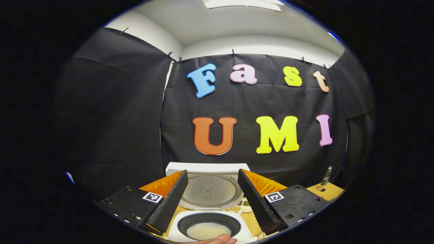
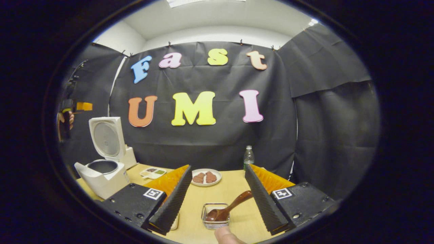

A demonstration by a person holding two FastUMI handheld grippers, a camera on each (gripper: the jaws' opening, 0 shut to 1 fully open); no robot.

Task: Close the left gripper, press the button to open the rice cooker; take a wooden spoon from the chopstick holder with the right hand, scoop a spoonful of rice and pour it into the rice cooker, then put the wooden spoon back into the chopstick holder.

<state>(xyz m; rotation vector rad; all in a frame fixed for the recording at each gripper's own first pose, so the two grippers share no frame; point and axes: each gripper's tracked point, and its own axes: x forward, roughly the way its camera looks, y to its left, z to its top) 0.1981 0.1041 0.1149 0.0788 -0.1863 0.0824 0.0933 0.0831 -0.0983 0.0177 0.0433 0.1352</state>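
Wooden spoon [image 2: 226, 209] rests in the glass container [image 2: 216, 217], apparently empty, right of the opened rice cooker [image 2: 101, 176]. I hold both grippers open; rice [image 1: 208, 231] delivered, spoon's return remains.

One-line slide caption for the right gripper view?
Open right gripper hovers above brown wooden spoon resting in clear square holder; white rice cooker stands open.

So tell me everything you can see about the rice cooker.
The rice cooker is white, seemingly plastic, and stands at the left end of the wooden table. Its hinged lid is swung fully open and upright, showing a round grey metal inner plate. The dark inner pot holds a shallow layer of white rice. Nothing grips it; a small sectioned dish sits just beside it.
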